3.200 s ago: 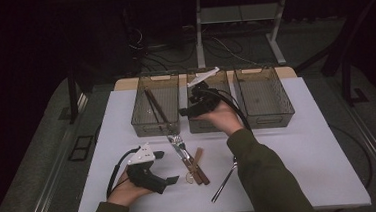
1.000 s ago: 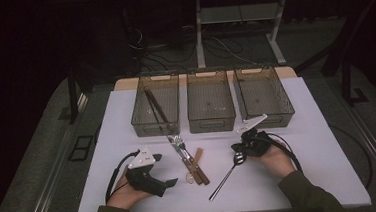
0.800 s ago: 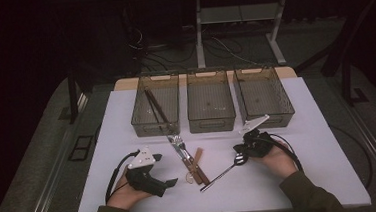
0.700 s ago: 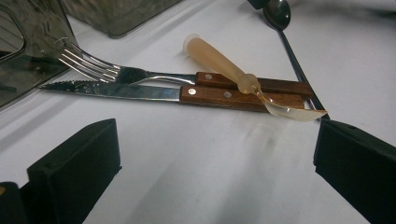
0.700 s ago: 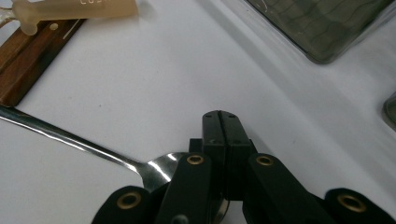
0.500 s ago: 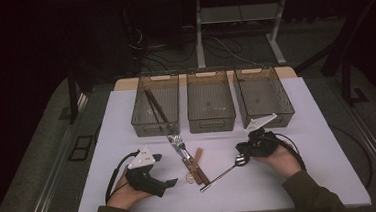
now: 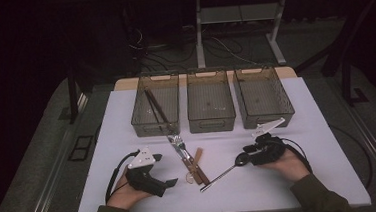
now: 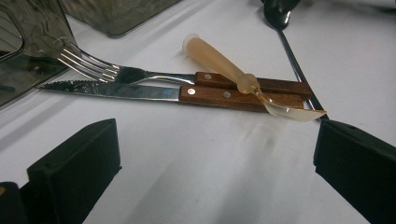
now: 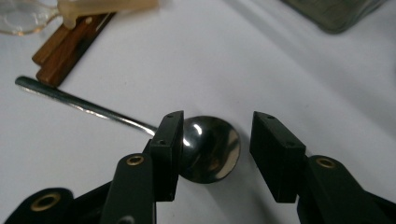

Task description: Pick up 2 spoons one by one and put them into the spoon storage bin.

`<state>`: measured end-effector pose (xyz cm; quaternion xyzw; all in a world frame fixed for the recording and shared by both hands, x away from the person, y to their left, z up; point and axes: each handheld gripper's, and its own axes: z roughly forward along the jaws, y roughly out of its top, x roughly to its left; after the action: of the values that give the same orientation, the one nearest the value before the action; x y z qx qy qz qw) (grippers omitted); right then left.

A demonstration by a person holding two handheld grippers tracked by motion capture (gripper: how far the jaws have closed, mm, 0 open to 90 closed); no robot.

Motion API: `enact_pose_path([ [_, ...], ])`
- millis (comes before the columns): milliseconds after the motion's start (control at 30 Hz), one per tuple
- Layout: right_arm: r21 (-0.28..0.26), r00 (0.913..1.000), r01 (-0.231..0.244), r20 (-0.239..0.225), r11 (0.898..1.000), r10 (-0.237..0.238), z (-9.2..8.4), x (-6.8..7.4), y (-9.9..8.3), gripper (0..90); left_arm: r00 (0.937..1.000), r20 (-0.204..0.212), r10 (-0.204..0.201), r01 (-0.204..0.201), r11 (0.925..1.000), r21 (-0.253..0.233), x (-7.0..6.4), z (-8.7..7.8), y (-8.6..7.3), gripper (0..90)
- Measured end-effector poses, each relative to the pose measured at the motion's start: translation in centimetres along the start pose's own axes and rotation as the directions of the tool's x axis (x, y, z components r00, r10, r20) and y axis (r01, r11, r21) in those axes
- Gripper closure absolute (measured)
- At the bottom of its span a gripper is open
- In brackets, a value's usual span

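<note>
While my right gripper point(image 9: 212, 149) sits over metal spoon point(image 9: 210, 147) bowl, jaws part-open straddling it, no grip. Spoon flat on table point(image 7: 126, 115), handle toward 8 o'clock. My left gripper point(image 8: 210, 172) wide, empty, facing fork point(image 8: 93, 67) and knife point(image 8: 116, 90).

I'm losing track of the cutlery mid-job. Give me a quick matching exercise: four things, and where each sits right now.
1. metal spoon
2. plastic spoon
3. fork
4. dark sticks

a. lying across the wooden handles
b. inside the left bin
c. bowl between the open right gripper jaws
d. beside the knife, tines toward the bins

Pairs: 1-c, 2-a, 3-d, 4-b
</note>
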<state>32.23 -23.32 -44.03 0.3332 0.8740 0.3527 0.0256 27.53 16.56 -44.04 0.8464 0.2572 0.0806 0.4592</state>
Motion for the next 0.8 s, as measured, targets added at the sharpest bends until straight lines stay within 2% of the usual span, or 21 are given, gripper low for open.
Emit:
enact_pose_path([
  [100,0.026,0.9997,0.023,-0.006,0.999,-0.023,0.4,0.1,-0.1,53.4,1.0000,0.001,0.001,-0.001,1.0000,0.001,0.0,0.0,0.0,0.0],
  [233,0.030,0.9983,0.057,-0.010,0.998,-0.057,0.3,0.3,-0.2,54.2,1.0000,0.001,-0.001,0.001,1.0000,0.000,0.0,0.0,0.0,0.0],
  [433,0.034,0.9933,0.114,-0.019,0.993,-0.114,0.1,0.2,-0.4,62.1,1.0000,0.001,0.000,0.000,1.0000,0.001,0.0,0.0,0.0,0.0],
  [800,0.039,0.9862,0.149,-0.079,0.988,-0.145,-0.7,-0.7,-1.1,74.8,1.0000,0.000,0.000,0.000,1.0000,0.000,0.0,0.0,0.0,0.0],
])
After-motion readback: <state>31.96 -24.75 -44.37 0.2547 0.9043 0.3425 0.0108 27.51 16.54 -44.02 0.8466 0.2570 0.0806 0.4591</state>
